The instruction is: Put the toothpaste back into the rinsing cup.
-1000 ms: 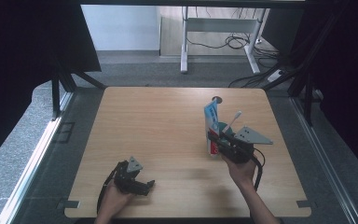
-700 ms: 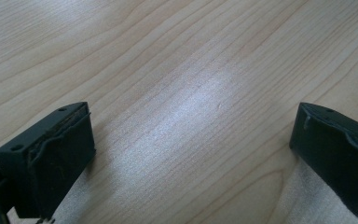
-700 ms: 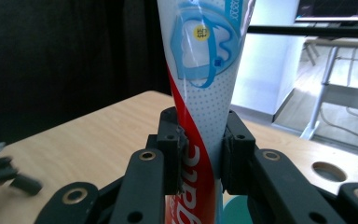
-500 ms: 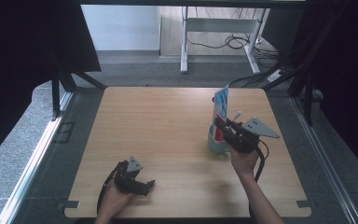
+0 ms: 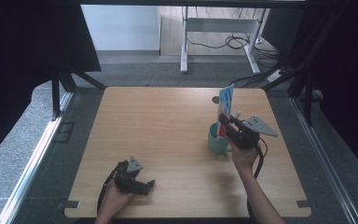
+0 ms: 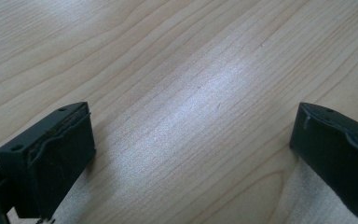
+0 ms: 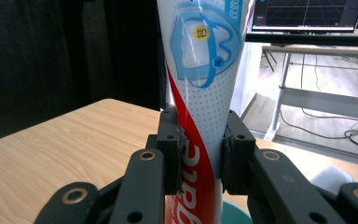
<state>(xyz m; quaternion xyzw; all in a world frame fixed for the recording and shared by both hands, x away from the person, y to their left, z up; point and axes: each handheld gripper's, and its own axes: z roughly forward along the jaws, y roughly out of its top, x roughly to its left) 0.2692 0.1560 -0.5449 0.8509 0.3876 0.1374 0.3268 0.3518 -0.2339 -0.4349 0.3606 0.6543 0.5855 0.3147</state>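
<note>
Right gripper view: right gripper [image 7: 200, 154] clamps toothpaste tube [image 7: 204, 88] (upright).

Left tongs [image 5: 142, 185] low, jaws wide apart; right tongs [image 5: 226, 125] raised, jaws clamped.

toothpaste tube [image 7: 200, 84] top cropped, base hidden

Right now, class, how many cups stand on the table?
1. A teal cup stands right of the table's centre, under the toothpaste tube clamped upright in the right gripper.
</note>
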